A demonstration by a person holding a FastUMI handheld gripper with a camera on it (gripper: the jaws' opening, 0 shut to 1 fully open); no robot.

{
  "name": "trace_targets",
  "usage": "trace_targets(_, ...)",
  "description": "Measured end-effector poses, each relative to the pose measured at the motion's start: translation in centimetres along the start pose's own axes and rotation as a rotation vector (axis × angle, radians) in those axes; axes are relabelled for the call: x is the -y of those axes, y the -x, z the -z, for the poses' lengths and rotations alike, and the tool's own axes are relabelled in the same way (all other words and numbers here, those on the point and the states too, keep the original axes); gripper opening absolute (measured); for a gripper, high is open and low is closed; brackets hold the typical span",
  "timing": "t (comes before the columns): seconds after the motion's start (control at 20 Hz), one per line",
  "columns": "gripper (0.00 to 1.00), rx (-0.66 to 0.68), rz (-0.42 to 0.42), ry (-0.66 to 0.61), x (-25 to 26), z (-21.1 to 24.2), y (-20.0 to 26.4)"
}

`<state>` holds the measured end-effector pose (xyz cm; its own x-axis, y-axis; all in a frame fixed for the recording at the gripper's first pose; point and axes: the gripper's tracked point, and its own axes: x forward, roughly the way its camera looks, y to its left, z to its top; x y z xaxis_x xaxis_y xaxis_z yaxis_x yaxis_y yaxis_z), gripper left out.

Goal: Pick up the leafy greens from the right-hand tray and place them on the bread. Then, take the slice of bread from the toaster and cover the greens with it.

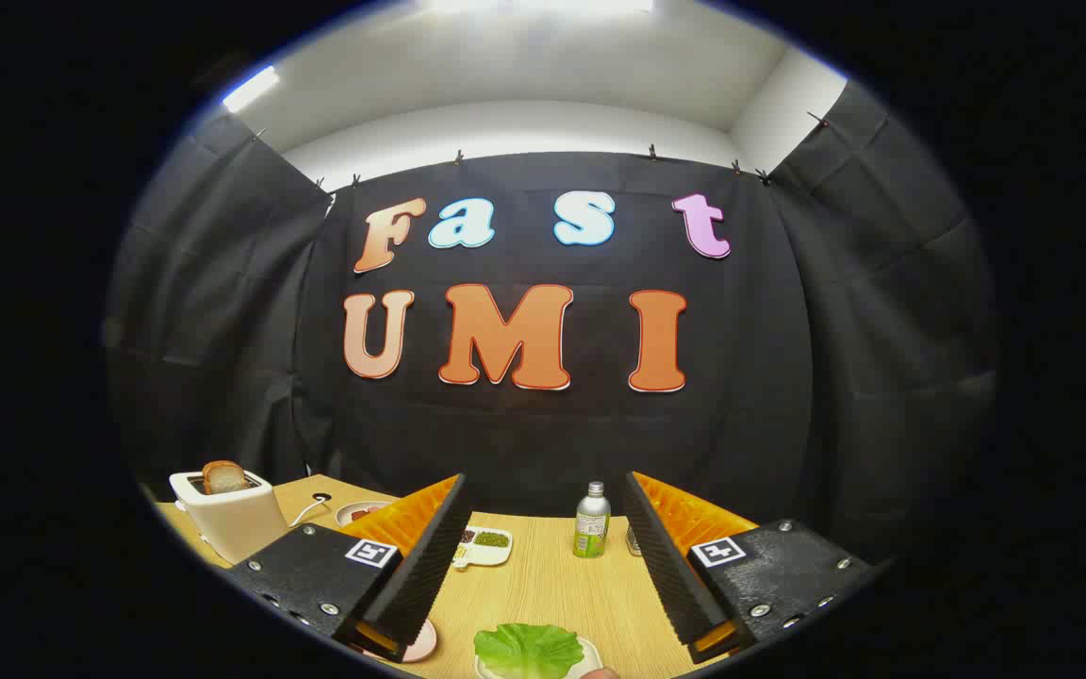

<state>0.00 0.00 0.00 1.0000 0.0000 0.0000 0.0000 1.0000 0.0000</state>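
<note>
**Jaws Released Above the Greens Tray**

The light wood-grain counter (543, 585) carried all items and stood against the black cloth booth wall (543, 443). The white box-shaped toaster (232, 514) sat at the far left of the counter, beyond the left finger. A browned slice of bread (222, 477) stood upright in the toaster slot, its top protruding. A white cord (309, 510) ran from the toaster toward a round grommet in the counter.

The gripper (543, 556) was held above the counter with the jaws released and set wide apart, grasping nothing.

The green leafy greens (529, 649) lay on a small white tray (590, 651), low between the two fingers and nearer than their tips. A pink-rimmed plate (420, 643) showed partly under the left finger. A small silver bottle with a green label (591, 521) stood upright beyond the fingers, just beside the right finger. A white divided dish (483, 545) holding green and mixed fillings rested beside the left fingertip. A small white plate (361, 513) with red pieces lay behind it.
</note>
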Motion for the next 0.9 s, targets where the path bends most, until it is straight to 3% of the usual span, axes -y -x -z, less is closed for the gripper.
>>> trace_targets(0.9,0.97,-0.060,-0.046,0.000,-1.5,1.4,-0.1)
